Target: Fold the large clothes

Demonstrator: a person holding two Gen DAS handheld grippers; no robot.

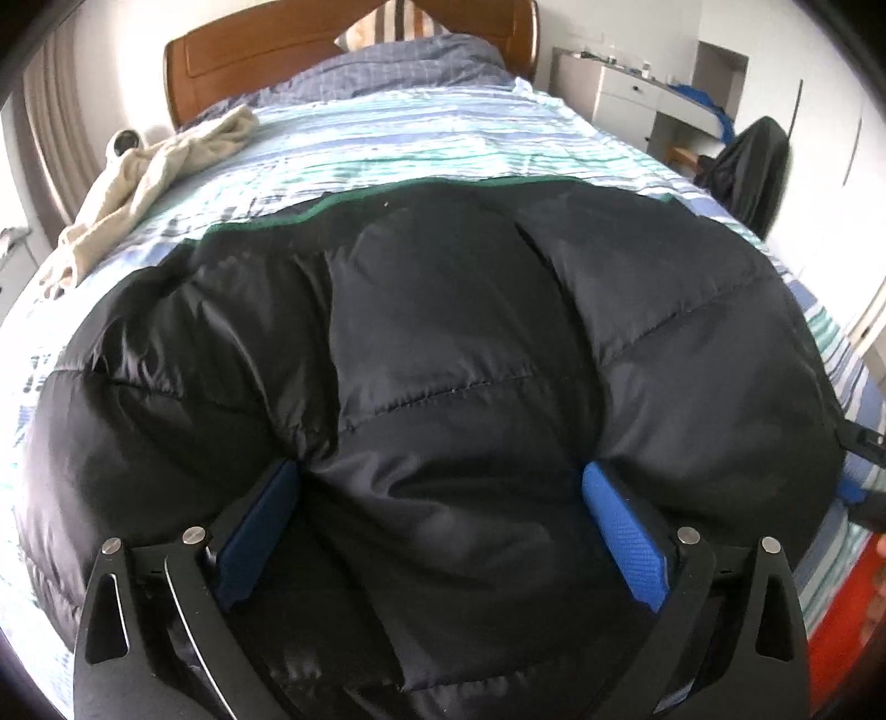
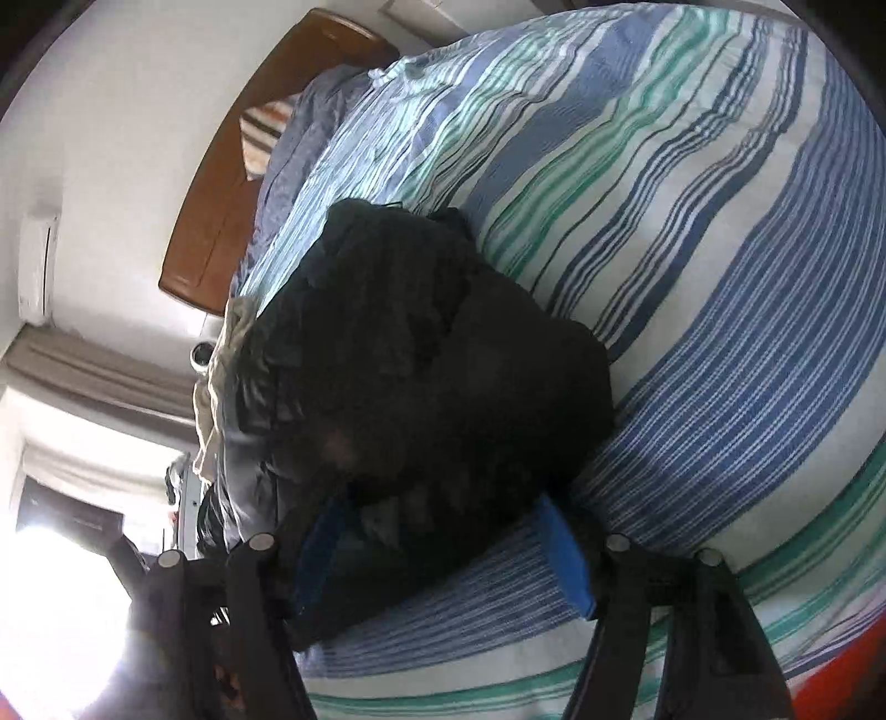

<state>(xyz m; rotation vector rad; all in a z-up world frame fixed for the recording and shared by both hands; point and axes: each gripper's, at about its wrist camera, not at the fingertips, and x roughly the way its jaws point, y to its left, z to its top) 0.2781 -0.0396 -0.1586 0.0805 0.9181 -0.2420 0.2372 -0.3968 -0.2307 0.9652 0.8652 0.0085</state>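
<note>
So there's one black puffer jacket (image 1: 454, 332) spread across the near end of the bed (image 1: 421, 138), on the striped sheet. Going by how it lies, the fold looks about halfway: the side panels seem to be brought in over the middle, with a green trim showing along the far edge, but it's a wide puffy slab and not a compact bundle yet. Probably at least one more fold end to end is left, plus some flattening.

The left tool (image 1: 440, 482) has its two blue pads spread wide, pushed into the near edge of the jacket with a fat roll of fabric between them. Not pinched, more like straddling it. The right tool (image 2: 437, 526) is tipped sideways at the jacket's edge, its pads also apart with fabric bunched between; it doesn't look clenched either.

Count: one jacket, two tools, one beige garment (image 1: 138, 183) crumpled well off toward the headboard (image 1: 310, 44), one striped pillow (image 1: 387, 25).
</note>
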